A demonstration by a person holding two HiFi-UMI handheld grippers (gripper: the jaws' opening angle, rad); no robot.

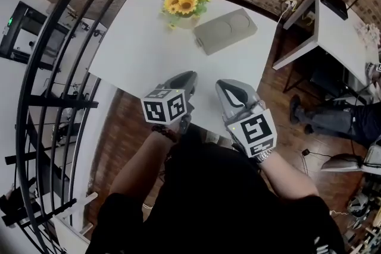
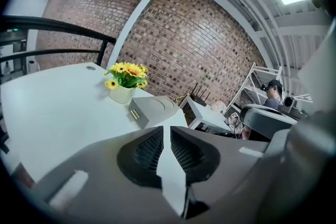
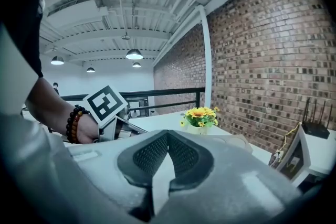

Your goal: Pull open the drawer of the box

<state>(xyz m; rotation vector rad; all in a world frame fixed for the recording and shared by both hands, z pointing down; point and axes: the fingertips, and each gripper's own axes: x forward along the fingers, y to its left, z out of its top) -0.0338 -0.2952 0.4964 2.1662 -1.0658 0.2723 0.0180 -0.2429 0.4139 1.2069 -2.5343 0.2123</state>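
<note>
Box [image 1: 226, 30] sits well ahead of both pairs of jaws on the white table [image 1: 137, 50], touched by neither; from the left gripper [image 2: 167, 128] it lies straight beyond the tips, its drawer front with a small pale handle [image 2: 135, 114] turned towards them; the left jaws stand a narrow slit apart with only bare tabletop between them; the right gripper [image 3: 168, 132] has its jaws clenched tip to tip on nothing; one box, flat, grey, rectangular, two shallow round dents in its top; one pot of yellow sunflowers [image 1: 186, 3] just beyond it; two grippers, grey with ribbed black pads, one marker cube each.
</note>
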